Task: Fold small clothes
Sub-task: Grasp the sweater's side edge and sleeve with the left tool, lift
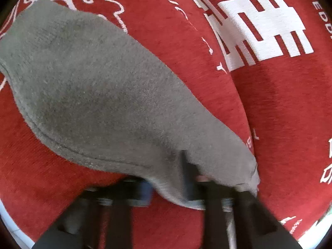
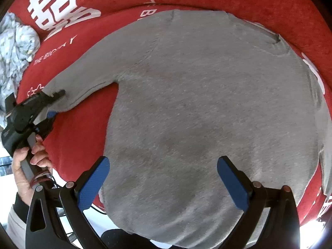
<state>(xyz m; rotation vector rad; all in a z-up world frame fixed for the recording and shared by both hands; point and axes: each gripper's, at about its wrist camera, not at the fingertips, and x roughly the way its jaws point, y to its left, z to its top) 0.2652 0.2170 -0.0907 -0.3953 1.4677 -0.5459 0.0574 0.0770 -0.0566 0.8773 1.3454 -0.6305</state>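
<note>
Bottom of the right view, right gripper (image 2: 161,180) hovers wide open over the sweater (image 2: 207,108) spread on red cloth (image 2: 78,128). Far left, left gripper (image 2: 55,101) pinches the sleeve cuff (image 2: 60,98); I'd fold it straight across, keeping it taut.

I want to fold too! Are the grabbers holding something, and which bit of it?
The left gripper pinches the grey sweater by its sleeve cuff. The right gripper is open, holding nothing.
</note>
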